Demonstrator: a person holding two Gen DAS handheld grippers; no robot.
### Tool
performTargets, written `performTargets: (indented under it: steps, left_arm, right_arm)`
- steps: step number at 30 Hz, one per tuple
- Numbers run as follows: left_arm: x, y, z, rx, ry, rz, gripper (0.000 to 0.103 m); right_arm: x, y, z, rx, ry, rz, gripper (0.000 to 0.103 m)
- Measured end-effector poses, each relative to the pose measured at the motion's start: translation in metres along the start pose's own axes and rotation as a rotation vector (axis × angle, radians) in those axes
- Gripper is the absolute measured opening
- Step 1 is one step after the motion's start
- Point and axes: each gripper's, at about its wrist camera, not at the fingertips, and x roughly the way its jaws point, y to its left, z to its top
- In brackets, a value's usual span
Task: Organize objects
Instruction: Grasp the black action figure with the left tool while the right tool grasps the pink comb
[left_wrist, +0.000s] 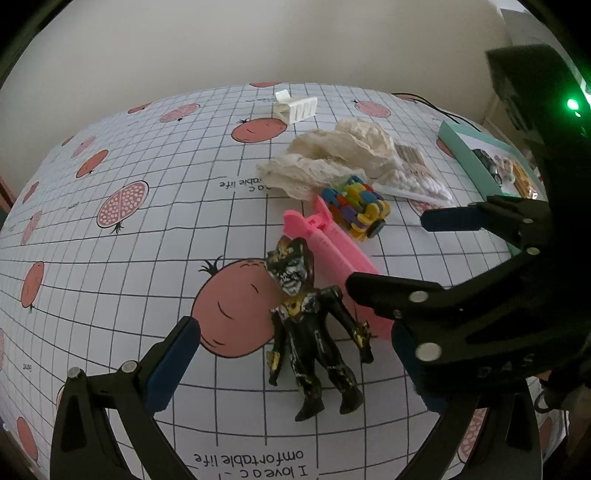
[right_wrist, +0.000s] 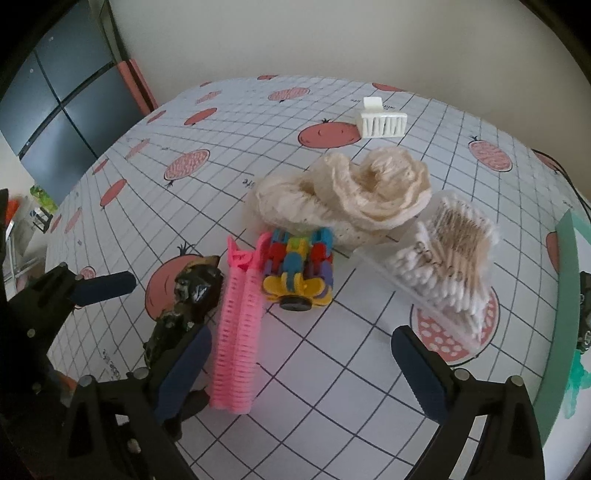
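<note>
The bench (right_wrist: 351, 369), covered in a grid-and-pomegranate cloth, fills most of both views; its far edge curves along the pale wall across the upper part of each frame. In the left wrist view the whole left half of the cloth lies bare, and so does the lower centre of the right wrist view. A teal box (left_wrist: 476, 162) sits at the right edge of the bench.

The things cluster at centre and right. A crumpled cream lace cloth (right_wrist: 347, 192) lies in the upper middle, with a bag of cotton swabs (right_wrist: 447, 269) touching its right side. A pink comb-like clip (right_wrist: 238, 332) runs lengthwise toward the camera, a multicoloured block toy car (right_wrist: 299, 266) just beside its far end. A black action figure (left_wrist: 317, 332) lies flat on its back, touching the clip's left side. A white hair claw (right_wrist: 382, 120) stands apart near the far edge.

The left gripper (left_wrist: 295, 365) hangs low over the bench, fingers spread wide to either side of the figure's legs, not touching it. The right gripper (right_wrist: 303, 373) reaches in from the right of the left wrist view, its fingers also apart, straddling the near end of the clip and holding nothing.
</note>
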Motion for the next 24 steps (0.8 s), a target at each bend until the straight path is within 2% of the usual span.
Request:
performTargets:
  steps: [7,10,14,17,21,22,23,24]
  left_arm:
    - [0.003,-0.003,-0.003,0.019,0.012,-0.008,0.103]
    - [0.005,-0.002,-0.003,0.027,0.008,0.028,0.103]
    - [0.006,0.002,-0.003,0.015,0.004,0.042,0.102]
    - [0.007,0.002,-0.002,0.017,-0.002,0.054,0.096]
    - [0.011,0.001,-0.003,0.021,0.004,0.048,0.094]
    - [0.011,0.0,-0.002,0.023,0.003,0.042,0.091]
    - [0.011,-0.001,-0.002,0.023,0.004,0.039,0.082]
    - [0.012,-0.001,-0.002,0.019,0.008,0.034,0.078]
  right_arm:
    - [0.003,0.003,0.0,-0.019,0.001,-0.018,0.099]
    - [0.003,0.003,0.0,-0.021,0.0,-0.018,0.097]
    - [0.003,0.002,0.001,-0.023,-0.003,-0.024,0.095]
    - [0.002,0.005,0.001,-0.028,-0.004,-0.027,0.091]
    - [0.002,0.008,0.001,-0.037,-0.007,-0.032,0.086]
    - [0.002,0.009,0.0,-0.041,-0.008,-0.033,0.084]
    - [0.002,0.01,0.0,-0.047,-0.01,-0.035,0.083]
    - [0.002,0.011,0.0,-0.051,-0.011,-0.038,0.082]
